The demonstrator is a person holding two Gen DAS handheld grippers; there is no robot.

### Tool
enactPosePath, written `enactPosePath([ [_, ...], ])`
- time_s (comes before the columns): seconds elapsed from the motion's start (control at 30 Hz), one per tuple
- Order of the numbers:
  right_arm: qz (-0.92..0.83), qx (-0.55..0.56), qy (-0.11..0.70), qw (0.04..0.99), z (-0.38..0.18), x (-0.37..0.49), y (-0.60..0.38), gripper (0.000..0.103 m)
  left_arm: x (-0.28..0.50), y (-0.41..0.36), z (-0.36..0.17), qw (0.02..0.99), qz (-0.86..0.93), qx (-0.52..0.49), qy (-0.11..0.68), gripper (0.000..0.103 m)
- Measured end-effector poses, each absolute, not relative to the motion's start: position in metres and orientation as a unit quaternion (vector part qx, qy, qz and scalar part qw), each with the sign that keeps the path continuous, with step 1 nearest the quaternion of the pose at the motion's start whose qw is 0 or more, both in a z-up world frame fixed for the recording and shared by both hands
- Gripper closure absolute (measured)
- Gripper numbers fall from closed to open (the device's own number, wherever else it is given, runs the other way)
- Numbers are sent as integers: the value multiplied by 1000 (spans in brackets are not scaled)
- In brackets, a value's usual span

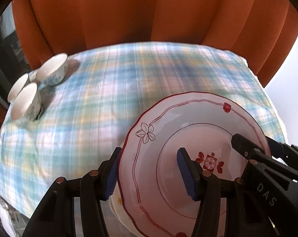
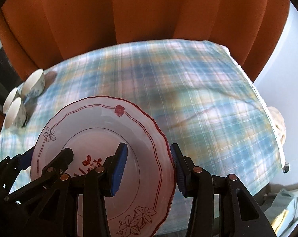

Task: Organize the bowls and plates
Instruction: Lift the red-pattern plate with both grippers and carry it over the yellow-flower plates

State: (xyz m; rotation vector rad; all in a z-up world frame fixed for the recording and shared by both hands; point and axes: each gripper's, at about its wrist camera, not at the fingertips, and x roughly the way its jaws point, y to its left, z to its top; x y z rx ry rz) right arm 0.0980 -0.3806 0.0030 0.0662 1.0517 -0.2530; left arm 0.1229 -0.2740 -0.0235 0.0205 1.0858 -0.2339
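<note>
A home dining spot is shown by a table covered with a checked cloth (image 1: 109, 102), small bowls (image 1: 53, 72), a flowered plate (image 2: 101, 138) and orange curtains (image 1: 149, 13).

Orange curtain (image 2: 149, 15) behind a table's plaid cloth (image 2: 208, 102), pale wall (image 2: 287, 59) right

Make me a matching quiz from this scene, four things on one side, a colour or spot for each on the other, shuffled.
Things:
1. plate
2. bowls
3. curtain
4. tablecloth

Descriptions:
A. orange, behind the table
B. blue-green plaid
C. clustered at the table's far left
D. white with a red rim, held at opposite edges by the left gripper and right gripper

Pairs: 1-D, 2-C, 3-A, 4-B
</note>
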Motion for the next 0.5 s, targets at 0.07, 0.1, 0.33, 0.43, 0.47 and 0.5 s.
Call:
enactPosePath([
  [0.07,-112,26,507,854,-3,97,-385,55,120,-275,-31,846,-103,1,524,47],
  [0.1,-106,21,511,853,-7,97,-387,55,119,-276,-35,844,-99,-3,528,47],
  [0.33,-72,-1,538,840,-29,101,-393,55,107,-277,-58,830,-65,-31,553,47],
  [0.43,-62,-6,547,835,-37,103,-394,55,104,-278,-64,828,-54,-30,558,47],
  [0.47,-59,-6,550,833,-40,104,-395,55,104,-278,-65,827,-50,-29,559,47],
  [0.5,-57,-6,553,831,-42,105,-395,55,103,-278,-66,826,-46,-28,561,47],
])
